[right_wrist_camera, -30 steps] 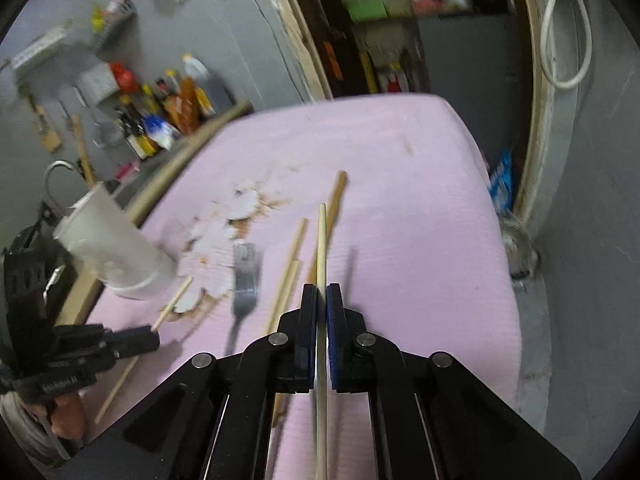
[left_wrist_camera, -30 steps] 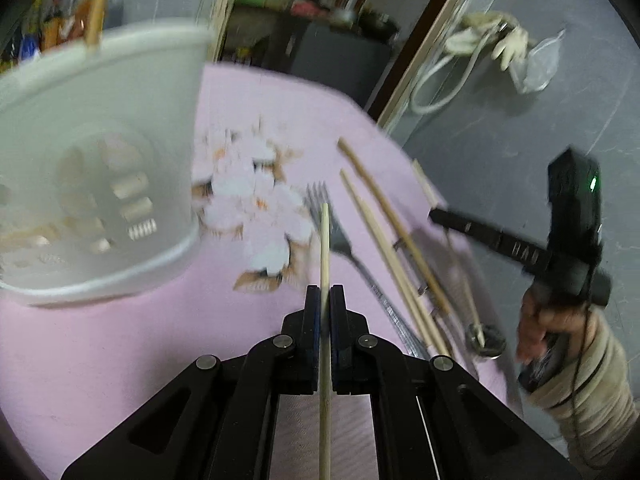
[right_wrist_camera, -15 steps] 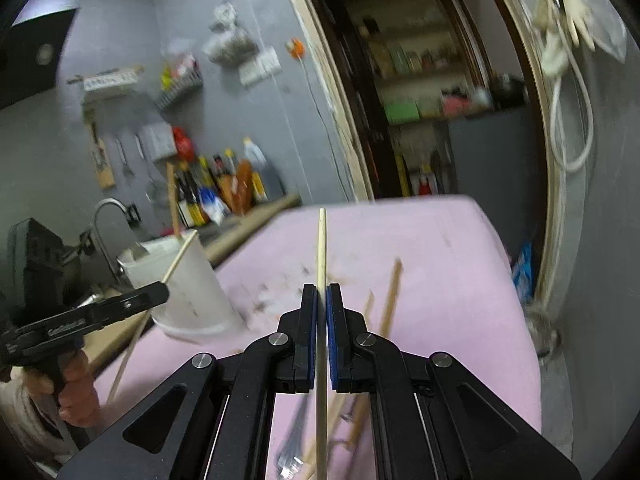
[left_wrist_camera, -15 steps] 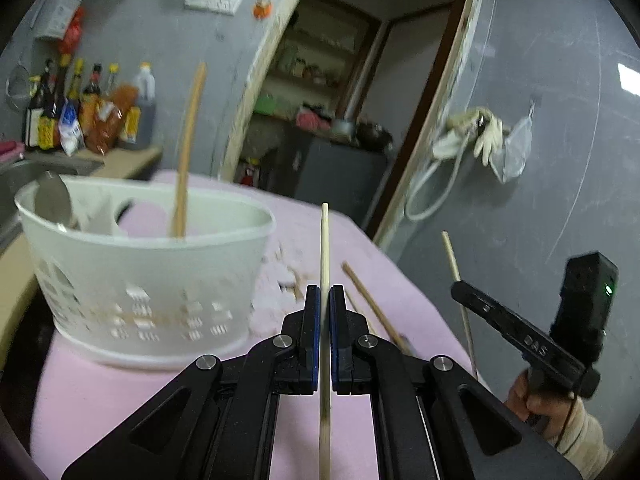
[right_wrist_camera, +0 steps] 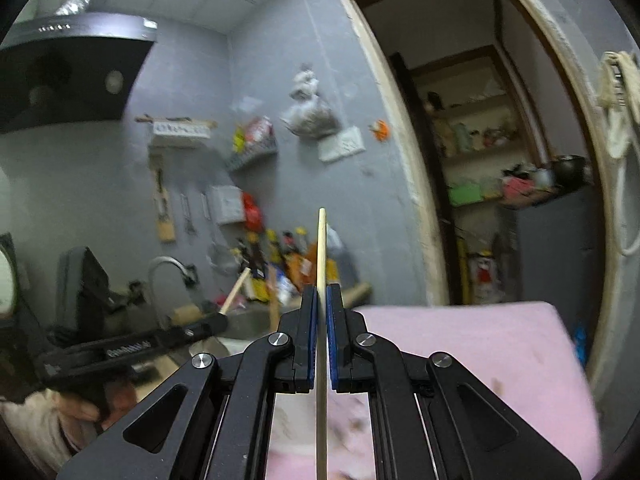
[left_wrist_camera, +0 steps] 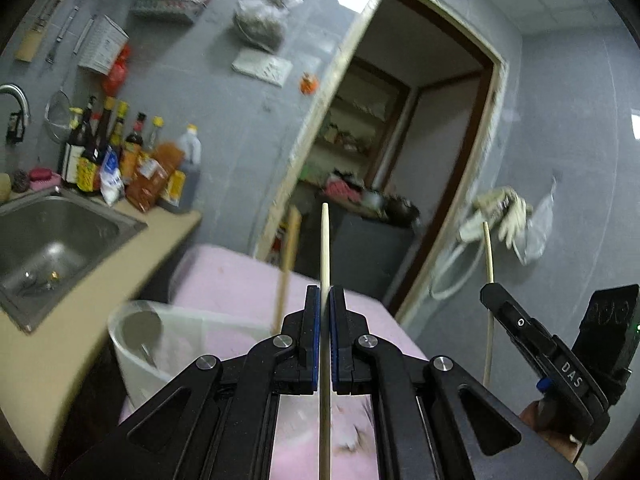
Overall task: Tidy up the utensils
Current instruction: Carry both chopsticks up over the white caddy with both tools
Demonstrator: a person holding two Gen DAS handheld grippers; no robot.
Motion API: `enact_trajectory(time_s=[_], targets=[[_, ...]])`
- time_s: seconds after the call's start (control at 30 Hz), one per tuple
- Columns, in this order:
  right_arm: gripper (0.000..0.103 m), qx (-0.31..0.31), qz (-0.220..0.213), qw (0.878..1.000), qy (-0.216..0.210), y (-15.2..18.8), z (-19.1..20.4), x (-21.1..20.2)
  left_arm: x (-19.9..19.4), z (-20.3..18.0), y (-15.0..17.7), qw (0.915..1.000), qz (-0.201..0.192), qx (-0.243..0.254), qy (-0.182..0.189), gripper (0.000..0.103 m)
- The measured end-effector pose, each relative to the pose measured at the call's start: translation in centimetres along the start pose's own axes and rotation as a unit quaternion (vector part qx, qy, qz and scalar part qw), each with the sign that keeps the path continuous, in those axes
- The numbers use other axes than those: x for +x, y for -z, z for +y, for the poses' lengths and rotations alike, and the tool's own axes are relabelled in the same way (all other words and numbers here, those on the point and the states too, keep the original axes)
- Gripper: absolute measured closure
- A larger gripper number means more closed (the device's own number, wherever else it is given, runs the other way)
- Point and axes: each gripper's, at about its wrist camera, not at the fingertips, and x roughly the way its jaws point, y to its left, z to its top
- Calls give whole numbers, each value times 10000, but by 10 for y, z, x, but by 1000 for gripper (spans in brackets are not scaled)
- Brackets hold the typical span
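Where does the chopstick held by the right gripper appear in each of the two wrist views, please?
Left wrist view: the chopstick stands near the right edge, upright, clamped in the right gripper seen from the side.
Right wrist view: it runs up the centre of the picture, between the closed blue pads of that gripper.
Shared landmark: the orange ornament on the grey wall beside the doorway.

Home kitchen: steel sink (left_wrist_camera: 48, 240) with tap (right_wrist_camera: 170, 268), sauce bottles (left_wrist_camera: 120, 156) along the counter (left_wrist_camera: 80, 300), black range hood (right_wrist_camera: 68, 76), hanging utensils on grey walls, pantry shelves (right_wrist_camera: 472, 152) through the doorway.
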Motion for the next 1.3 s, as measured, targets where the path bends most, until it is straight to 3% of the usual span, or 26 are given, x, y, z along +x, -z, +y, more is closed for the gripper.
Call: enact_trajectory(time_s=[0.27,0.5,0.63,0.83,1.3], targets=[[100,-5,-744,9963,-427,-20,27,55,4,51,-41,9967,-677,-230,-376,101],[100,-198,-1200,9925,-141,-14,33,75,4,70,-52,9916,-1105,-134,-653,101],[100,-180,-1299,9914,-56,-10,31,85,8,78,-54,9899,-1262,-160,-619,101],[100,25,-1471,9891,2,-6,24,90,12,103,-54,9857,-1445,-595,-634,101],[100,-91,-1215,9922,259,18,21,106,8,108,-29,9701,-1912,-815,-1257,101]])
